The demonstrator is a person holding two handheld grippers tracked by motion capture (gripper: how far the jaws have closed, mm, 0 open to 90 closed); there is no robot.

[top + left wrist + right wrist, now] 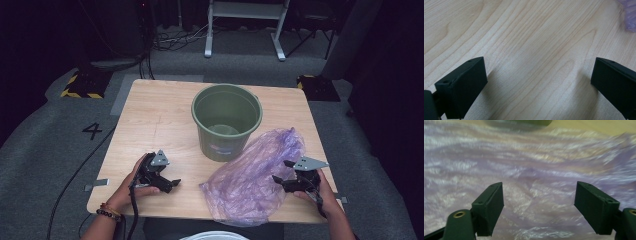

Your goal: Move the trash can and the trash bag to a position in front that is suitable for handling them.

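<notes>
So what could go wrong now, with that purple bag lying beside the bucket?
The thin purple plastic bag hangs slightly over the table edge, so a tug might slide it off. The right claw, open at it, could pinch one layer only or tear it. The green bucket touches the bag and might get nudged.

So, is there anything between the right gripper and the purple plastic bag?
Nothing visible. The right gripper has its jaws open right at the edge of the purple plastic bag, and in the right gripper view the bag lies directly ahead. The green bucket stands behind the bag.
</notes>
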